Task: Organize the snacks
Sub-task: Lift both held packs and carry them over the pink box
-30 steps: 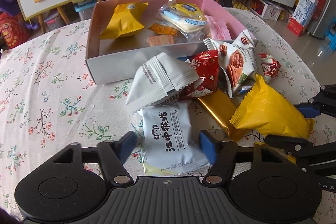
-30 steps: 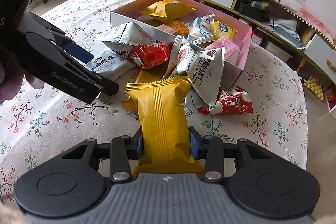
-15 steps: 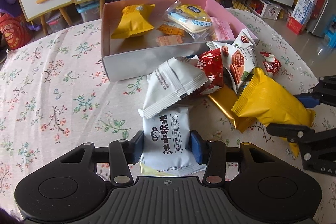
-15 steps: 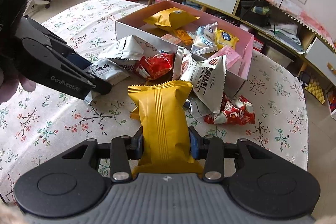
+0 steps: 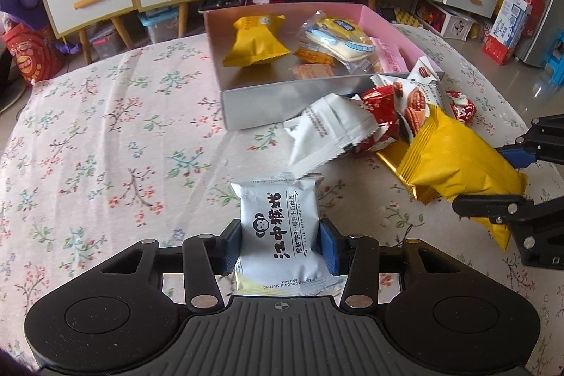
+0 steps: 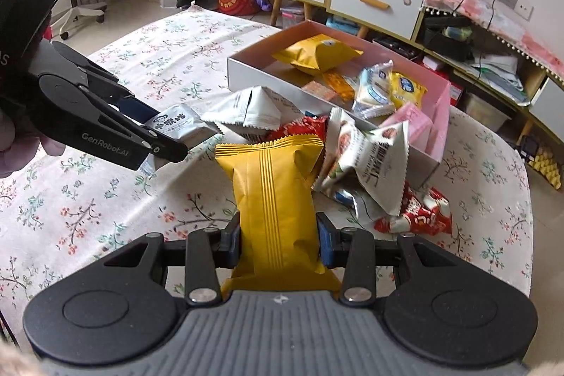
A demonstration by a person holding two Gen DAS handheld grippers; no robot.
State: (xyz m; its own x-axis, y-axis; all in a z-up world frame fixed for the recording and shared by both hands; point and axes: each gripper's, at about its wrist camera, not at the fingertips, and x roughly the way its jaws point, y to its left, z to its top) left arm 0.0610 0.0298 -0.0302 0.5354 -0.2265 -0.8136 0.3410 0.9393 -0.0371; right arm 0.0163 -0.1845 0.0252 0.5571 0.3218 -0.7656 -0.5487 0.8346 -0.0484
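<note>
The table [image 5: 88, 136], under a floral cloth, carries an open box [image 5: 282, 104] with pink inner walls and a pale grey front wall, and everything else is placed here against that box. Inside the box lie a yellow pouch [image 5: 255, 41], a clear-wrapped pale biscuit pack [image 5: 335, 36], a pink packet [image 5: 387, 55] at its right side and two small orange pieces [image 5: 312, 71] near the front wall. Just outside the front right corner of the box, a heap of snacks rests on the cloth: a white packet [image 5: 328, 136] tilted up, a red packet [image 5: 382, 108] behind it and a white packet printed with nuts [image 5: 419, 97] leaning by the corner. The right gripper [image 6: 278, 240] is clenched on a long yellow packet [image 6: 273, 192], its blue pads pressing both sides of the lower part, and the ribbed packet stands up from the jaws with its crimped top toward the heap before the box. The left gripper [image 5: 280, 244] is likewise clamped on a white packet with a monkey logo [image 5: 278, 228] and black Chinese lettering, its pads squeezing both edges; this packet sits raised above the cloth, in front of the box and just short of the tilted white packet. Part of a hand [image 6: 14, 147] shows behind the left gripper in the right wrist view
</note>
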